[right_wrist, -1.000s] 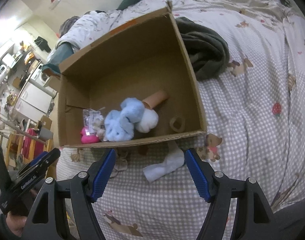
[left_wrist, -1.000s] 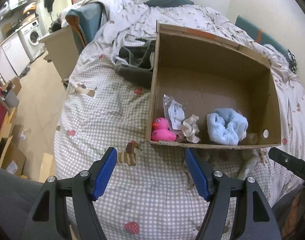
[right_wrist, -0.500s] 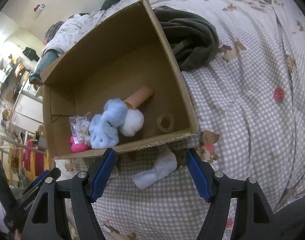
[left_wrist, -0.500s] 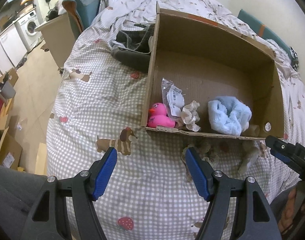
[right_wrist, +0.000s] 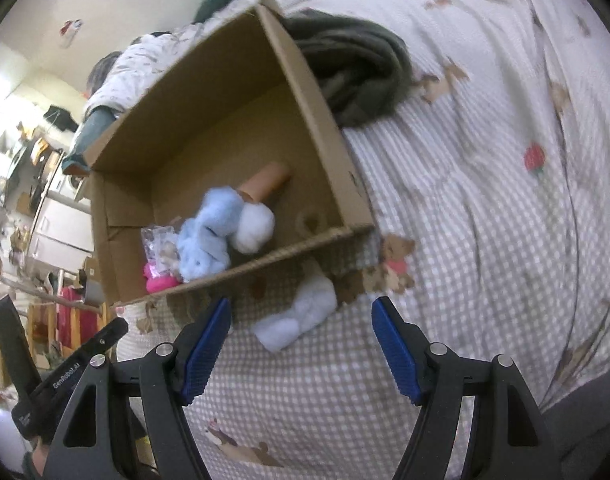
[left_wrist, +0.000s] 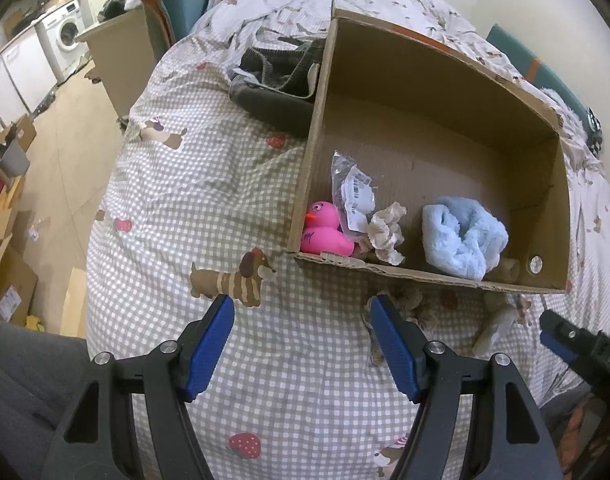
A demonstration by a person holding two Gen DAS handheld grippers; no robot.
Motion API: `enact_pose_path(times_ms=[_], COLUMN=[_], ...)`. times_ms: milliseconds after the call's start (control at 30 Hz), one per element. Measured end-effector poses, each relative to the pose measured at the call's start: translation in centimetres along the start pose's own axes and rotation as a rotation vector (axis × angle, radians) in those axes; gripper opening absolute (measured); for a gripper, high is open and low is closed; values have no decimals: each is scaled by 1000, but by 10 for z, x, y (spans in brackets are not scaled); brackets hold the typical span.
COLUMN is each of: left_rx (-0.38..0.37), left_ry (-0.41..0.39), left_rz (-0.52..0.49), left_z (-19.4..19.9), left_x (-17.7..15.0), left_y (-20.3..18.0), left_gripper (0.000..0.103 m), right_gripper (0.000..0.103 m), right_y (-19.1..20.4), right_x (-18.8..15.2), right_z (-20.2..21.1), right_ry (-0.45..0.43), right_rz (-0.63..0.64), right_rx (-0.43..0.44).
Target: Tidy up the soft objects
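An open cardboard box (left_wrist: 437, 60) lies on the checked bed cover. Inside it are a pink rubber duck (left_wrist: 325, 232), a clear plastic packet (left_wrist: 353, 196), a beige scrunchie (left_wrist: 387, 232) and a fluffy blue cloth (left_wrist: 463, 238). In the right wrist view the box (right_wrist: 317, 112) also holds a white fluffy ball (right_wrist: 255, 222) and a brown tube (right_wrist: 267, 180). A pale fluffy piece (right_wrist: 297, 316) lies on the cover just outside the box front, between my right gripper's (right_wrist: 301, 340) open jaws. It also shows in the left wrist view (left_wrist: 495, 326). My left gripper (left_wrist: 303, 338) is open and empty, with a beige crumpled piece (left_wrist: 409, 304) by its right finger.
A dark grey garment (left_wrist: 277, 88) lies against the box's far side, also in the right wrist view (right_wrist: 357, 68). The bed edge drops to the floor on the left, with cardboard boxes (left_wrist: 9, 292) and a washing machine (left_wrist: 67, 38) beyond.
Both grippers have moved forward toward the box. The pale fluffy piece now sits closer between the right gripper's fingers. Both stay open.
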State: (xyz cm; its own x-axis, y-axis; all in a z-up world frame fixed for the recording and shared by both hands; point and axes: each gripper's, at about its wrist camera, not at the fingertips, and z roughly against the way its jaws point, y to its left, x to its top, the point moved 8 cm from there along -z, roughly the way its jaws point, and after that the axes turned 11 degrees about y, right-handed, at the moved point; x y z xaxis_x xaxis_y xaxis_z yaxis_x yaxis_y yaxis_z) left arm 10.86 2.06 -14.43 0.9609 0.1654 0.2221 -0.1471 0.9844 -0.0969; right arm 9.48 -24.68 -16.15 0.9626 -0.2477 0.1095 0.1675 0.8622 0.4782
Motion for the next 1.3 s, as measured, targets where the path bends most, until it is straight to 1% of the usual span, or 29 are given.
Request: enact_pose_path(times_ms=[133,233,300,400,500,533,567,600,667,800,867,900,1000,1133,1233,1300], left_rx=[-16,-28,-33,-52,-74,-75,-76,-78,-80,-76,-75,-75,-74,-72,-61,-78], left_ry=[0,8,16,32,42,41,41,40,40,48,60,67,84,112,144,167], left_rz=[16,34,51,74,91,95,97,100,104,106,103,98,81,40,-16,-42], left_z=[3,4,3,2,1,2,2,2,3,1,-2,-3,-7,-16,-28,-35], left_x=[-1,-2,-3,-5,-5,-4,-4,-3,-3,-3,-5,-7,-10,-15,-23,-28], left_y=[3,7,11,14,15,15,15,15,15,16,16,15,10,-2,-14,-23], left_gripper=[68,68,68,68,68,68,68,68,68,68,68,68,68,68,68,68], right_gripper=[77,77,77,77,76,60,35,29,26,26,26,26,26,26,26,26], right_y=[-5,-1,5,11,20,23,25,27,27,28,35,37,38,35,33,34], right_x=[1,2,2,4,4,3,1,0,-3,-12,-20,-23,-33,-35,-29,-26], right_z=[-12,-30,-44,-61,-74,-76,-77,-79,-74,-47,-25,-15,3,4,4,3], right_ry=[29,68,101,118,151,151,157,170,166,150,133,123,97,63,55,49], right_rz=[-15,-5,23,56,104,125,141,146,139,128,124,134,169,182,173,179], right_rx=[-35,-60,-86,-132,-133,-139,-140,-133,-109,-44,5,10,-9,-51,-45,-41])
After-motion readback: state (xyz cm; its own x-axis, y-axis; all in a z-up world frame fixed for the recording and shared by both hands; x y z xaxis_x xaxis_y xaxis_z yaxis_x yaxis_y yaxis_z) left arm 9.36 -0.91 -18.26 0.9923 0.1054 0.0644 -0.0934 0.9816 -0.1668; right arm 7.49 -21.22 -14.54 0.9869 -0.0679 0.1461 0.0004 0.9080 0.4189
